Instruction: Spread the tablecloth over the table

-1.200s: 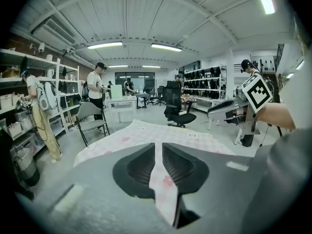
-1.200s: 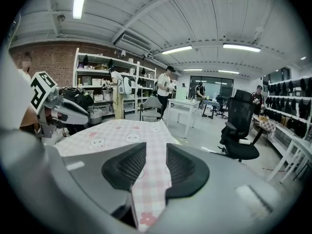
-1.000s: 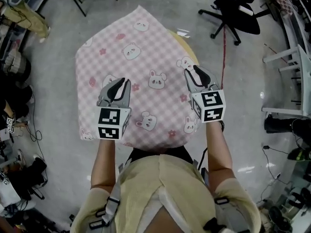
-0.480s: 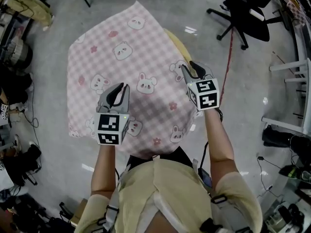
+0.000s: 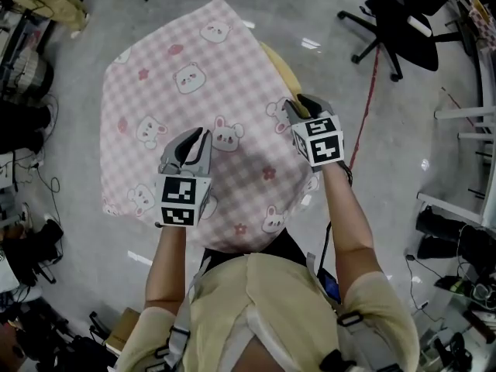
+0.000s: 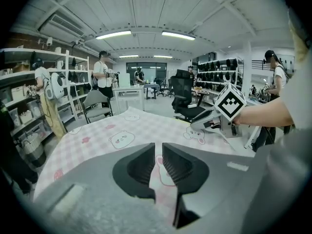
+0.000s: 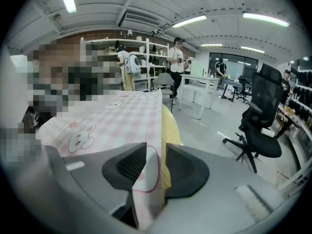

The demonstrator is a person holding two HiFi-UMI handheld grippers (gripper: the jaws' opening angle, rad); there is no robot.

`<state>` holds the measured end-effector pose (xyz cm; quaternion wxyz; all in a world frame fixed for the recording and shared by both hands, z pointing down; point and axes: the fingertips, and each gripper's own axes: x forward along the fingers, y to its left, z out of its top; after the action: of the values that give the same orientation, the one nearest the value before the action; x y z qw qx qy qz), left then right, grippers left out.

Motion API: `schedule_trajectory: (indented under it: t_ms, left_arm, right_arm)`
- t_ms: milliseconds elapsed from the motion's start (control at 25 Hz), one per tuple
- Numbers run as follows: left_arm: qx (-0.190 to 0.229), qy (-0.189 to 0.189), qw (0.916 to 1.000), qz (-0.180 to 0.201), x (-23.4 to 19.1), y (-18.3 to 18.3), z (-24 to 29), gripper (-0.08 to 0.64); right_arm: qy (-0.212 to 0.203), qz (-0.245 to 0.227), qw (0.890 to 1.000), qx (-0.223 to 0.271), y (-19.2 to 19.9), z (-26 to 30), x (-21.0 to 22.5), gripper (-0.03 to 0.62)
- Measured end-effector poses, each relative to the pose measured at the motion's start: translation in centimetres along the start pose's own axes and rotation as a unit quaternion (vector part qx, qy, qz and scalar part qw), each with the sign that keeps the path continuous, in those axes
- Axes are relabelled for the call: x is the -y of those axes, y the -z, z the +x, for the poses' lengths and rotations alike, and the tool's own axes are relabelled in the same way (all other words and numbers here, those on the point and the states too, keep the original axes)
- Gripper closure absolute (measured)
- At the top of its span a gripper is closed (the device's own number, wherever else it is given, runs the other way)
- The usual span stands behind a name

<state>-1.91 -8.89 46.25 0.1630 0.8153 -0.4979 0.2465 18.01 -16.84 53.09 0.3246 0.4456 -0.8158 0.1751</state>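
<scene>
The pink checked tablecloth (image 5: 201,91), printed with bears and bunnies, lies over a round yellow table (image 5: 285,72) whose rim shows at the right. My right gripper (image 5: 298,108) is at the cloth's right edge. In the right gripper view its jaws (image 7: 155,167) are shut on a hanging fold of that edge (image 7: 148,179). My left gripper (image 5: 190,142) hovers over the near middle of the cloth beside a bunny print. Its jaws (image 6: 158,162) stand almost together with a thin slit, and I see nothing pinched between them. The right gripper (image 6: 204,126) also shows in the left gripper view.
A black office chair (image 5: 418,22) stands on the floor at the far right, with a red cable (image 5: 364,107) running past the table. Shelves, bags and cords (image 5: 23,122) crowd the left side. People stand by distant shelves (image 6: 102,77).
Both grippers have come lower and closer to the table. The right gripper has drawn in with the cloth's right edge, which now drapes down at the table's rim.
</scene>
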Motion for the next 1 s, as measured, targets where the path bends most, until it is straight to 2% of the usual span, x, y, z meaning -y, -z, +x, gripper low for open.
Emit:
schedule_trajectory:
  t_ms: [280, 800, 1000]
  left_arm:
    - [-0.007, -0.004, 1.0, 0.002, -0.26, 0.18, 0.62, 0.506]
    - [-0.014, -0.008, 0.9998, 0.009, -0.47, 0.42, 0.58, 0.506]
    - [-0.016, -0.008, 0.9998, 0.011, -0.28, 0.59, 0.59, 0.506]
  right_arm:
    - [-0.012, -0.003, 1.0, -0.014, 0.51, 0.93, -0.43, 0.468]
    - [0.001, 0.021, 1.0, -0.019, 0.87, 1.1, -0.27, 0.469]
    - [0.006, 0.032, 0.999, -0.01, 0.58, 0.8, 0.07, 0.512]
